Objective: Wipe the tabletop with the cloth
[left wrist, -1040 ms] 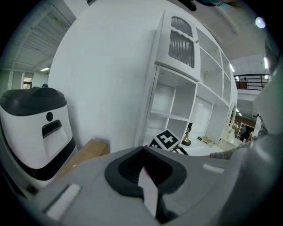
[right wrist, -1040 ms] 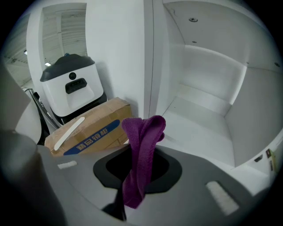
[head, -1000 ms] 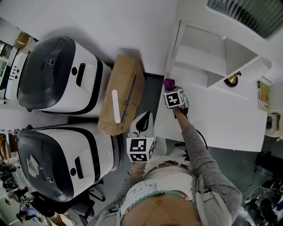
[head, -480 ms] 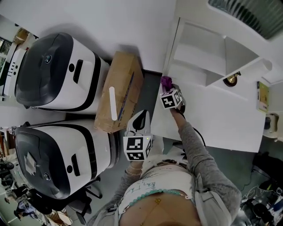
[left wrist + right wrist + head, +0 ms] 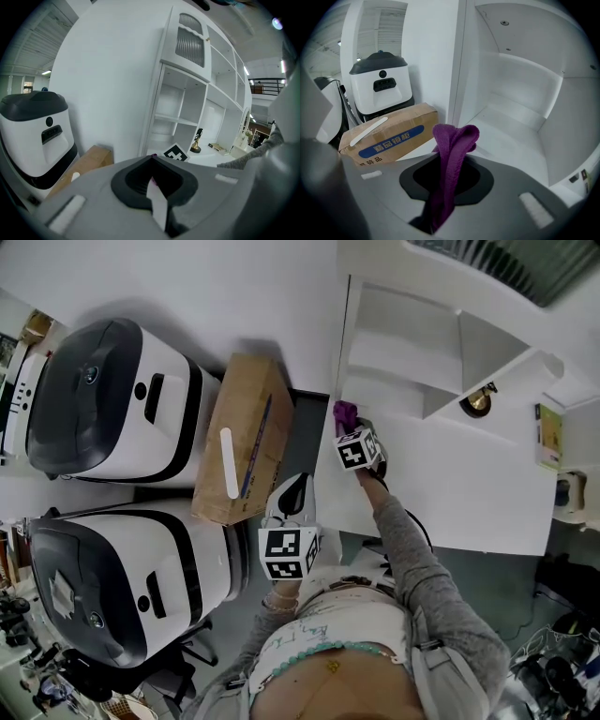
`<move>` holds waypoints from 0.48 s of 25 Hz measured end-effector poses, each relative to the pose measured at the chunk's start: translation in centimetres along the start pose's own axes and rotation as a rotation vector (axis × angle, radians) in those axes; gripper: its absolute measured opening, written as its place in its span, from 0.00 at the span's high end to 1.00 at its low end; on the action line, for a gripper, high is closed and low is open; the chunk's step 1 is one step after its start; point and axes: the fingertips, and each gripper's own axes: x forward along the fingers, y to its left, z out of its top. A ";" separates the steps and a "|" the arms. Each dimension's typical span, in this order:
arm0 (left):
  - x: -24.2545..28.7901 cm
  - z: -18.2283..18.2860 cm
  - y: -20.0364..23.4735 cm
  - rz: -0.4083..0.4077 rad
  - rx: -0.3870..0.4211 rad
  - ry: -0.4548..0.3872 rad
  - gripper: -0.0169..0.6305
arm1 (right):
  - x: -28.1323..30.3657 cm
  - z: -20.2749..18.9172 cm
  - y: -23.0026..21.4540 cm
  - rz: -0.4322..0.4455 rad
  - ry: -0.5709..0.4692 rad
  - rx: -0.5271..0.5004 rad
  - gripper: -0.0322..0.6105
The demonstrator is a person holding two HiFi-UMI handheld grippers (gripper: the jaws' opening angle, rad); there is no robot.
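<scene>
A purple cloth [image 5: 344, 413] hangs bunched from my right gripper [image 5: 350, 425], which is shut on it at the far left corner of the white tabletop [image 5: 450, 488], just before the shelf unit. In the right gripper view the cloth [image 5: 452, 154] rises folded out of the jaws, with the tabletop and an open shelf bay [image 5: 520, 93] beyond. My left gripper [image 5: 297, 488] hovers off the table's left edge, close to the person's body, jaws together with nothing in them. In the left gripper view its jaws [image 5: 154, 187] point toward the shelves.
A white shelf unit [image 5: 412, 343] stands on the table's far side, with a small gold ornament [image 5: 480, 399]. A cardboard box [image 5: 239, 451] lies on the floor left of the table. Two large white and black machines [image 5: 108, 404] [image 5: 122, 577] stand further left.
The head view has shifted a little. My right gripper with the cloth stays at the table's left corner, barely moved. The left gripper holds its place.
</scene>
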 end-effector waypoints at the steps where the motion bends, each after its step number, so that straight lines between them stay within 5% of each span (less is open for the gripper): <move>1: 0.1 0.0 -0.2 -0.003 0.001 0.000 0.97 | -0.1 -0.1 -0.2 -0.001 -0.001 -0.003 0.84; 12: 0.7 0.2 -2.9 -0.040 0.022 0.006 0.97 | -1.2 -1.6 -2.2 -0.022 0.006 -0.020 0.84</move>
